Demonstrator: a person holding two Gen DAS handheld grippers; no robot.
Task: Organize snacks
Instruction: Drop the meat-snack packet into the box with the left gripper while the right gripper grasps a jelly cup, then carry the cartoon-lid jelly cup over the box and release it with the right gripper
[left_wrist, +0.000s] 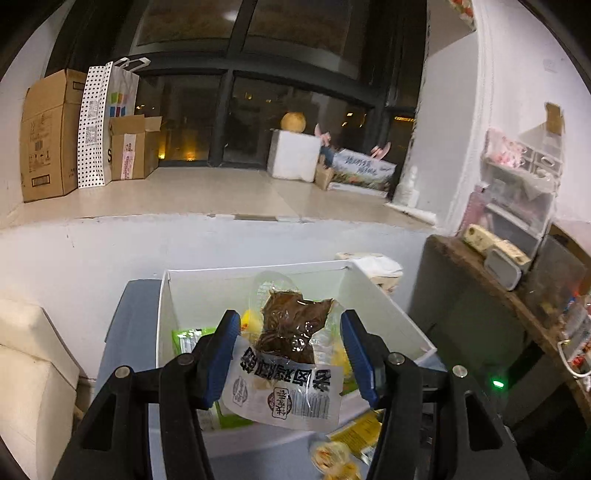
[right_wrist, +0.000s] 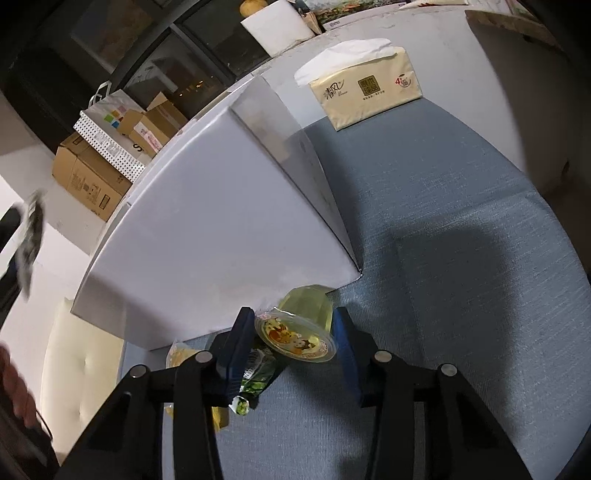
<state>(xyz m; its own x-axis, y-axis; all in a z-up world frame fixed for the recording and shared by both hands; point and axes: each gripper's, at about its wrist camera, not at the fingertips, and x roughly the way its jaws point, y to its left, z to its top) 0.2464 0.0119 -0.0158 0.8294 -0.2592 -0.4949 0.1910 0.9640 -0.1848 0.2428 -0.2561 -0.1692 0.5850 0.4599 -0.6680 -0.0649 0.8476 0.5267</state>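
The vacuum-packed snack (left_wrist: 291, 354), a clear pouch of dark brown food with a printed white label, hangs between the blue pads of the left gripper (left_wrist: 290, 354), above the open white box (left_wrist: 384, 295) just ahead of the fingers. It is carried label-end toward the camera, presumably so it can be dropped in among the packets already lying there, a green one (left_wrist: 186, 338) to the left of the fingers among them. The jaws stand about half open, clamped on the pouch's crumpled edges.

The jelly cup (right_wrist: 297, 330), yellow with a cartoon lid, lies tipped on its side on the blue-grey cloth (right_wrist: 443, 258), against the box's outer wall. The right gripper (right_wrist: 295, 347) brackets it, likely to lift it in next. Its jaws are narrowed to the cup's width, both pads at the lid's rim; whether they press firmly I cannot tell. A green wrapper (right_wrist: 255, 387) lies just below the left pad, and a tissue pack (right_wrist: 365, 92) sits well beyond.
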